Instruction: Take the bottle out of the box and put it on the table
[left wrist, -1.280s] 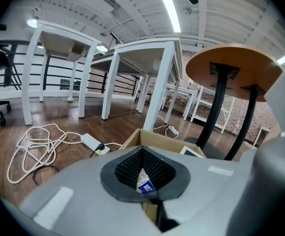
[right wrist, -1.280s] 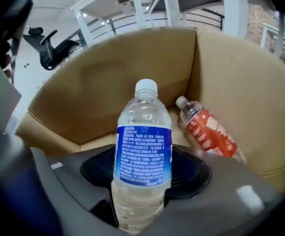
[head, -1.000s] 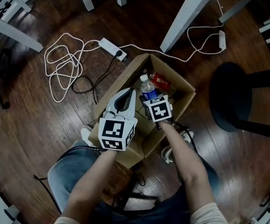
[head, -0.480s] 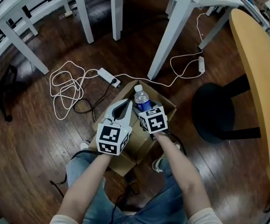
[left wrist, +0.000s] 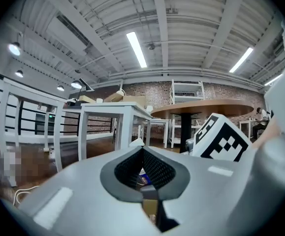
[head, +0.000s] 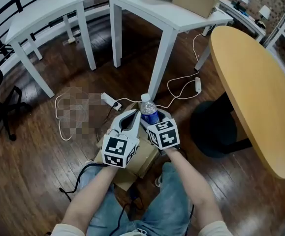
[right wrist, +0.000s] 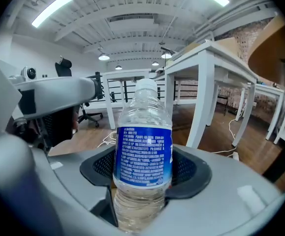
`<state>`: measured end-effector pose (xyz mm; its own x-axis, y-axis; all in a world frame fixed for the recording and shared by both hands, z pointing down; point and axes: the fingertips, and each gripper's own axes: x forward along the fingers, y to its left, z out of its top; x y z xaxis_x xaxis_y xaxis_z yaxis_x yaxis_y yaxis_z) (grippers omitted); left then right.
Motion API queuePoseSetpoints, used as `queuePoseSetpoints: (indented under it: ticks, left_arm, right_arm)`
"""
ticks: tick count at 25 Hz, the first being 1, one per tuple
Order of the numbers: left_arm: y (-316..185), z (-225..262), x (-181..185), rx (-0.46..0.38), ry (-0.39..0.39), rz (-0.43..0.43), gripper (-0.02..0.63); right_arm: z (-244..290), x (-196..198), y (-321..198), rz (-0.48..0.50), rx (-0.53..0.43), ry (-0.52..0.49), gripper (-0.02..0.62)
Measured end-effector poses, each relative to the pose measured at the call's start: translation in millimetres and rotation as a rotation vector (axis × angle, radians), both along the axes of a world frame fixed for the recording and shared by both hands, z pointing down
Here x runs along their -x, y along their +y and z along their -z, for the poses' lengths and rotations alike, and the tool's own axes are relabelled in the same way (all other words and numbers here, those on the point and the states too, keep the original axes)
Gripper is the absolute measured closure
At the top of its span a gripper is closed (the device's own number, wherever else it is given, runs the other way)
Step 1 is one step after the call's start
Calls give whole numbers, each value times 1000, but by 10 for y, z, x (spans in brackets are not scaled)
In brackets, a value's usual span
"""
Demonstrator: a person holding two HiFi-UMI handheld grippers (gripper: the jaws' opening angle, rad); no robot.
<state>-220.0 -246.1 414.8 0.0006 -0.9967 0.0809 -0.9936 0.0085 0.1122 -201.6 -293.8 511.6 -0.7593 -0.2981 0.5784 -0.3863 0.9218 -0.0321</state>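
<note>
Lifted since a second ago from inside the box (head: pixel 143 157) to well above it: bottle (head: pixel 147 106), upright, cap on, clamped at the label and lower body between the jaws of the right gripper (head: pixel 151 118). Just beside it and also raised above the box, left gripper (head: pixel 131 116), jaws pressed together on nothing. Beyond the box, white table (head: pixel 167 14); to the right of the box, round wooden table (head: pixel 255 87). On the floor just beyond the box, power strip (head: pixel 111 102) with its cable.

For the step in hand, likely the carry to a tabletop:
- Hold the squeeze steady, as thin clear plastic probably gives and slips if eased.
- Keep the bottle vertical.
- Rise past the table's rim first, then go across, to spare the base a knock against the edge.
- Lower until the base sits flat before parting the jaws.
- Keep the idle left gripper out of the path.
</note>
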Motion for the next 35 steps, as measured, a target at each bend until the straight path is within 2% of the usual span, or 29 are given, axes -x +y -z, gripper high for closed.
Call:
queuePoseSetpoints:
  ticks: [4,13,17,21,28,35]
  left_arm:
    - [78,409,-154,-60,1,0,615]
    - [379,997,-457,-135,-16,-8,614]
    - [459,1240,-602,-165,19,-7,615]
    - [451,1518,-737,-205,18,-25,615]
    - [412,2024,-903,-273,12,-46,615]
    - [273,2464,-1256,-334,1,-112,624]
  right_arm:
    - [523,-195,-4,-27,-52,-59,305]
    - [1587,-530,222,-61,-158,-186,304]
    - [2008,-674,353,-63,-217,-229,304]
    - [2397,-762,384,-81,-256,-281,302]
    - [2956,-980,283,-127,-314,-330,302]
    - [3416,-1488,85,-212,-390,-353,302]
